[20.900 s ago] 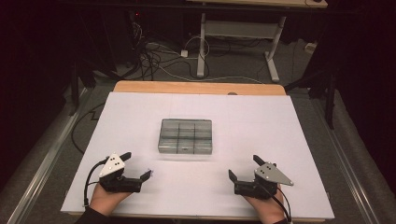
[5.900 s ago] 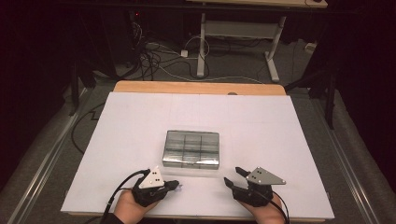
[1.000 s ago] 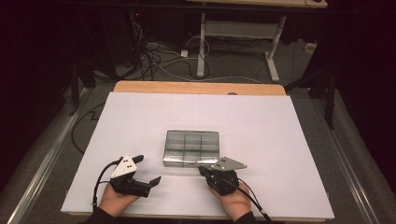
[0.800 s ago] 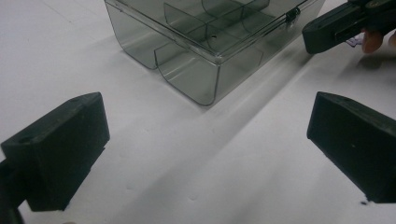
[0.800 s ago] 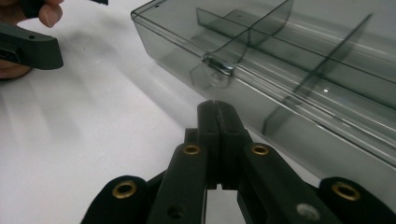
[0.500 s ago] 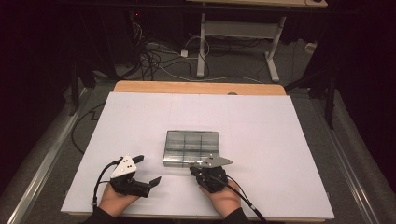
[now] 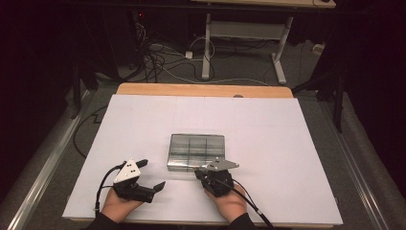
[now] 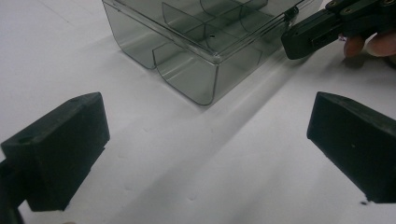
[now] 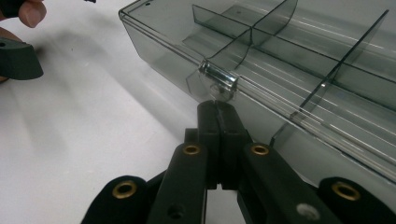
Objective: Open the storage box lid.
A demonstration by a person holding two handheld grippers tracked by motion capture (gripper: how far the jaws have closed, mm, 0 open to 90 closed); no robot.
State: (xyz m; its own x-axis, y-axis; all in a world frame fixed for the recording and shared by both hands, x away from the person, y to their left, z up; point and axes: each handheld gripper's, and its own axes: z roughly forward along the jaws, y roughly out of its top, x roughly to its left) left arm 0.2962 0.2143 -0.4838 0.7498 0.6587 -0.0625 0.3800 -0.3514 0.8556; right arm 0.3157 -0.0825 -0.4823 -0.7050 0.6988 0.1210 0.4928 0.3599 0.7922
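Smoky plastic box [image 9: 299, 60] latch [image 9: 217, 80] touching tips of right claw [image 9: 217, 106], pressed together.

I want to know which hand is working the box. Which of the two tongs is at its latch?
The right tongs: shut, tip just below the latch of the clear box. The left tongs stand open, short of the box's corner.

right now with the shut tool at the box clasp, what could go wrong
1. The right tool, jaws shut, sits just under the small clasp of the clear divided box. A push on so small a tab may slip off.
2. Nothing steadies the box: the left tool is open and apart from it, so the box may slide on the white table or tip rather than unlatch.
3. A sudden release might jolt the lid.
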